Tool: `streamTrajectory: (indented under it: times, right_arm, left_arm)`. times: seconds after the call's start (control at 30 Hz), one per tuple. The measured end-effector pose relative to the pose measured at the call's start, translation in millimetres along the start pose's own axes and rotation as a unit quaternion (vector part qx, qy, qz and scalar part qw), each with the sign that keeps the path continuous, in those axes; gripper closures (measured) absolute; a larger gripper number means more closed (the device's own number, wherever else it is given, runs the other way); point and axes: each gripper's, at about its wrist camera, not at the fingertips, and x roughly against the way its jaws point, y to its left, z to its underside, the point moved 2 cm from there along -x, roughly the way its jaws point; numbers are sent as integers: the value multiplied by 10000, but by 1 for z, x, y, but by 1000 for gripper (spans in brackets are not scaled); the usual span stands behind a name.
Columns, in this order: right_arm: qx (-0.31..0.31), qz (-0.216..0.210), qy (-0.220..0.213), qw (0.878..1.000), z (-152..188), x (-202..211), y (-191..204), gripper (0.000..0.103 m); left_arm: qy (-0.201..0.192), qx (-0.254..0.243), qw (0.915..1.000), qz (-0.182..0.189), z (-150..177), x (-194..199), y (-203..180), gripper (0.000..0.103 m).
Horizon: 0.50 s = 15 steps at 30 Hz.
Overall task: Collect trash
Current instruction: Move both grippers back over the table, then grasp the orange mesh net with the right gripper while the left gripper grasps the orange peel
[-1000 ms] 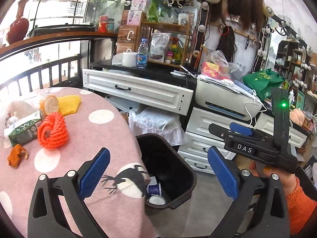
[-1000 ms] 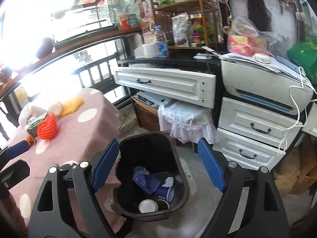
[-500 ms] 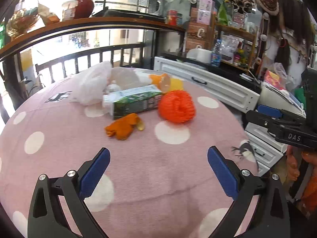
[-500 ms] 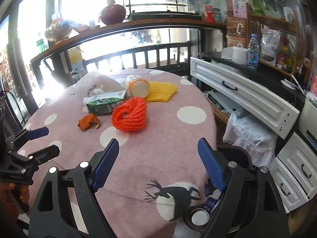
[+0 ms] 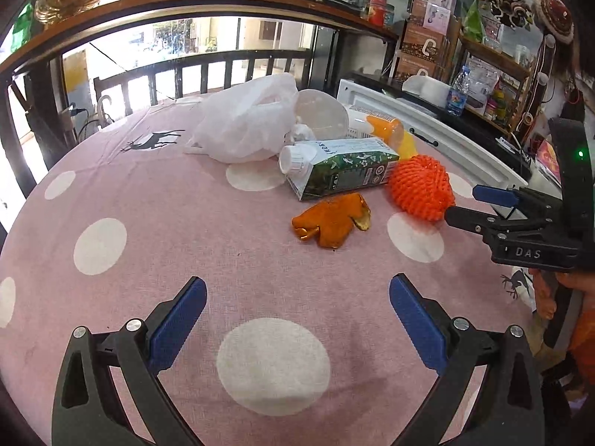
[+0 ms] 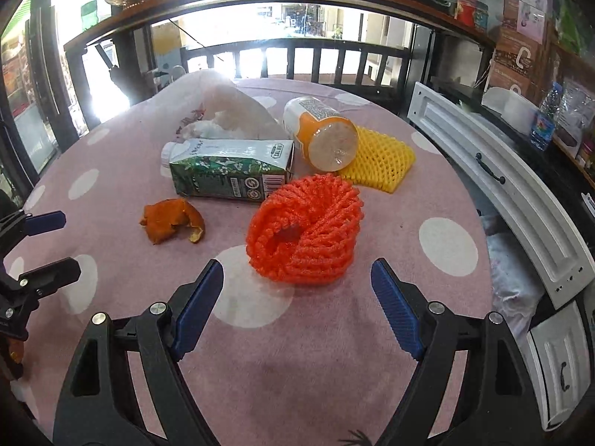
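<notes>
Trash lies on a pink polka-dot tablecloth [image 5: 156, 223]: an orange foam net [image 6: 306, 232], an orange peel [image 5: 333, 221], a green milk carton [image 5: 340, 173], an orange-labelled bottle [image 6: 321, 132], a yellow foam net [image 6: 379, 160] and a white plastic bag [image 5: 245, 122]. My left gripper [image 5: 297, 314] is open and empty, short of the peel. My right gripper [image 6: 297, 303] is open and empty, just short of the orange net [image 5: 420, 189]. In the left wrist view the right gripper [image 5: 479, 206] reaches in beside the net.
A white drawer cabinet [image 6: 502, 186] stands to the right of the table. A dark railing [image 5: 208, 74] and window run behind it. Cluttered shelves [image 5: 479, 63] fill the back right. The trash bin is out of view.
Both grippers swung from over the black bin by the table edge round to face the tabletop, then moved closer to the trash. Both stayed open and empty.
</notes>
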Motion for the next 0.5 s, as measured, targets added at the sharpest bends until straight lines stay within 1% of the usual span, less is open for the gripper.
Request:
streamTrajectory:
  times: [0.07,0.3,0.33,0.37,0.4,0.43,0.47,0.5]
  right_arm:
    - [17,23,140,9999,-4,-10,-3,22]
    - [-76,-42,511,9987,-18,-40,-8,23]
    - [-78,-48,538,9985,-19,-42,-8,30]
    - [-66,-37,560,9984,-19,-44,-8,41]
    - [-45,-35,606,9981,-18,-47,-7,46]
    - [-48,-45,622,9980,-18,-47,-8,57]
    - [-63,-66,593,9982,-17,-46,-8,63]
    - [-65,-88,547,9984,-17,-44,-8,66]
  left_arm:
    - [71,-47,9999,66,-2,-5,-1,6]
    - [302,-250,9992,59,-11,-23,-3,6]
    - [332,-247,9991,74,-12,-25,-4,6]
    - [349,-244,9991,84,-13,-27,-4,6]
    - [369,-260,9989,89,-14,-29,-5,6]
    - [392,-296,9988,72,-15,-32,-7,6]
    - [408,-335,9986,39,-17,-35,-8,6]
    - [422,-368,9984,17,-18,-38,-9,6]
